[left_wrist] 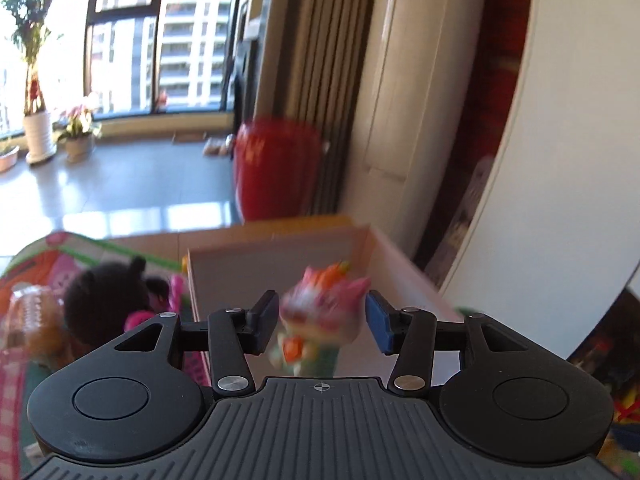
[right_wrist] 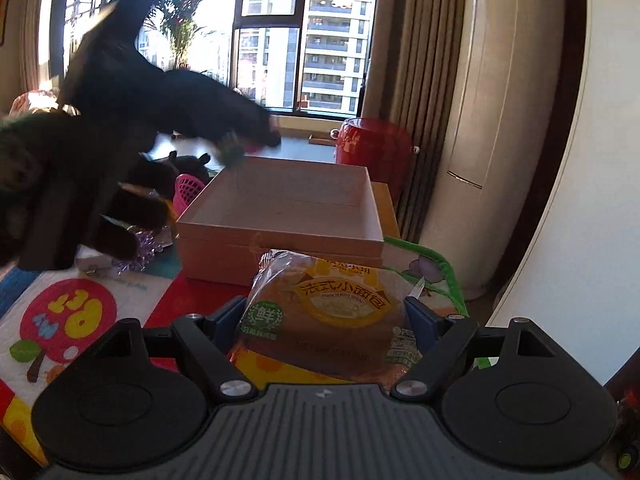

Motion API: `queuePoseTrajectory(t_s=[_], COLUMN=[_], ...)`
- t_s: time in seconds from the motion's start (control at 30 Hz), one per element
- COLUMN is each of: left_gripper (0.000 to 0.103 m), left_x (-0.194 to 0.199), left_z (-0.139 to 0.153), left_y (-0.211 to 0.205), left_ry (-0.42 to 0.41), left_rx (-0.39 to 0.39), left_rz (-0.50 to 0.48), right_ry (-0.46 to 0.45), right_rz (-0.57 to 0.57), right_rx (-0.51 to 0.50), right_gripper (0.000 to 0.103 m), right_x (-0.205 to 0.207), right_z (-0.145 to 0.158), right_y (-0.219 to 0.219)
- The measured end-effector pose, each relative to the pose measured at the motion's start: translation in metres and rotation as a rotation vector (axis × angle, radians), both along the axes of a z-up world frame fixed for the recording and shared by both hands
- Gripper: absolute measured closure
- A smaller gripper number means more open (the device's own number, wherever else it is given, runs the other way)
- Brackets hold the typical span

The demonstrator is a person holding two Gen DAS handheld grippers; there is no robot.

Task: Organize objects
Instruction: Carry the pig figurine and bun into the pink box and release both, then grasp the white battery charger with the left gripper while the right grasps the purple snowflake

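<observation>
Right claw [right_wrist: 326, 320] grips bread packet [right_wrist: 326, 312] — "FRENCH MINI BREAD".

A pink-and-orange toy figure [left_wrist: 320, 316], a yellow-labelled golden bread packet [right_wrist: 328, 320], a pale tan cardboard box [right_wrist: 280, 216], a glossy red vase [right_wrist: 374, 152], a multicoloured cartoon-print mat [right_wrist: 72, 312].

A red drum stool [left_wrist: 276, 168] (blurred) stands beside brown curtains [left_wrist: 320, 80].
</observation>
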State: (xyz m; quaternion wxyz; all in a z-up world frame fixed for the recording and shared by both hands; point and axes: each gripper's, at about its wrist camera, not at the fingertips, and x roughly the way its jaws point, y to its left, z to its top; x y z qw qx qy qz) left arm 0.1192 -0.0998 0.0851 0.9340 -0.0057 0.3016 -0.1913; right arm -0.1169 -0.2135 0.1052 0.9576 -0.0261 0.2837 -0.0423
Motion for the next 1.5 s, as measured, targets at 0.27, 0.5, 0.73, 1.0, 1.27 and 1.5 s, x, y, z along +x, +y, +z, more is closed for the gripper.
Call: queuePoseTrajectory(t_s=[0.27,0.5,0.73,1.0,1.27,1.5], left_gripper=[0.050,0.050,0.050,0.050,0.042,0.049], left_x=[-0.038,-0.084,-0.104,-0.084,-0.061,-0.074], left_z=[-0.003,-0.026,-0.042,-0.057,-0.070,-0.069], left_y=[0.070,0.146,0.212,0.198,0.160,0.175], left_ry=[-0.129,-0.028,0.109,0.174,0.126,0.093], left_rx=[-0.117,0.026,-0.041,-0.143,0.051,0.055], left_rz=[0.033,0.213,0.370,0.400,0.372,0.330], right_ry=[-0.016,-0.165,-0.101,0.046,0.133,0.119], right_rz=[0.017,0.070,0.072,0.105,0.115,0.162], right_rx=[0.052,0.039,0.212,0.035,-0.044,-0.049], right_gripper=[0.020,0.015,0.000,0.000,0.000,0.000], right_x=[0.015,0.081,0.136,0.094,0.054,0.065], right_z=[0.001,0.043,0.054,-0.020,-0.061,-0.050], right_y=[-0.011,0.004,0.017,0.071,0.085,0.111])
